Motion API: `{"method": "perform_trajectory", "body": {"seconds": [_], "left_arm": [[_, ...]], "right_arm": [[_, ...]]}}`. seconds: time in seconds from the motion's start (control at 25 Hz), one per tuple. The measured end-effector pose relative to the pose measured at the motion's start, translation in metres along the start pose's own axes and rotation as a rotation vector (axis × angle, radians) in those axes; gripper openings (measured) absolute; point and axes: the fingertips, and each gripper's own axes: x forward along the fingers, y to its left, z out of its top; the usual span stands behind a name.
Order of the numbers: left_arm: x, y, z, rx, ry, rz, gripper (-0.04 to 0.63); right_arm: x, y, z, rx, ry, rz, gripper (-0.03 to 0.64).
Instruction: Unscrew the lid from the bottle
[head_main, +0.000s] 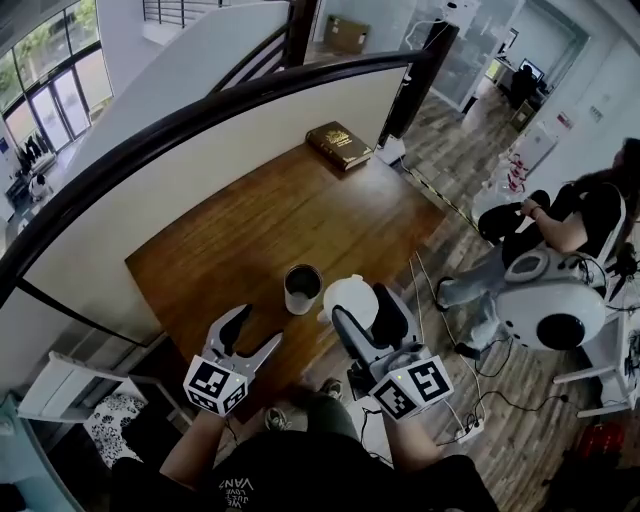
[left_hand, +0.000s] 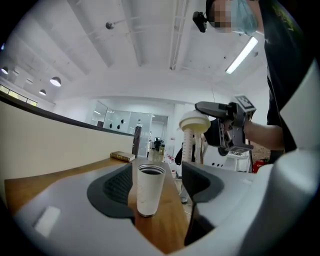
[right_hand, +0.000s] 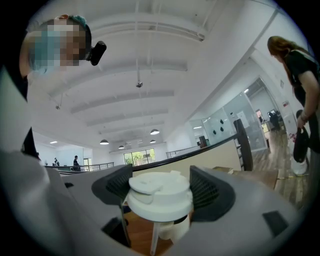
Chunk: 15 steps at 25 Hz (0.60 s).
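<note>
The white bottle (head_main: 302, 289) stands upright and uncapped on the wooden table (head_main: 230, 240), its dark mouth showing. My left gripper (head_main: 256, 330) is open just short of the bottle, a little to its left. In the left gripper view the bottle (left_hand: 149, 190) stands between and beyond the two pads, touching neither. My right gripper (head_main: 365, 312) is shut on the white lid (head_main: 350, 296), held in the air to the right of the bottle, off its mouth. In the right gripper view the lid (right_hand: 160, 194) sits gripped between the ribbed pads, and a thin straw hangs below it.
A brown book (head_main: 340, 145) lies at the table's far corner. A curved white partition with a dark rail (head_main: 200, 120) borders the table's far side. At the right a seated person (head_main: 580, 215) and a white round machine (head_main: 550, 315) stand on the plank floor, with cables nearby.
</note>
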Motion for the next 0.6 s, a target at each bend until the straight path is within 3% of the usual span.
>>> {"method": "perform_trajectory", "body": {"seconds": [0.32, 0.6], "left_arm": [[-0.009, -0.018, 0.036, 0.04, -0.046, 0.054, 0.082], [-0.011, -0.051, 0.042, 0.011, -0.047, 0.133, 0.018]], "right_arm": [[-0.019, -0.004, -0.004, 0.03, 0.019, 0.041, 0.336], [-0.042, -0.005, -0.007, 0.032, 0.065, 0.118, 0.336]]}}
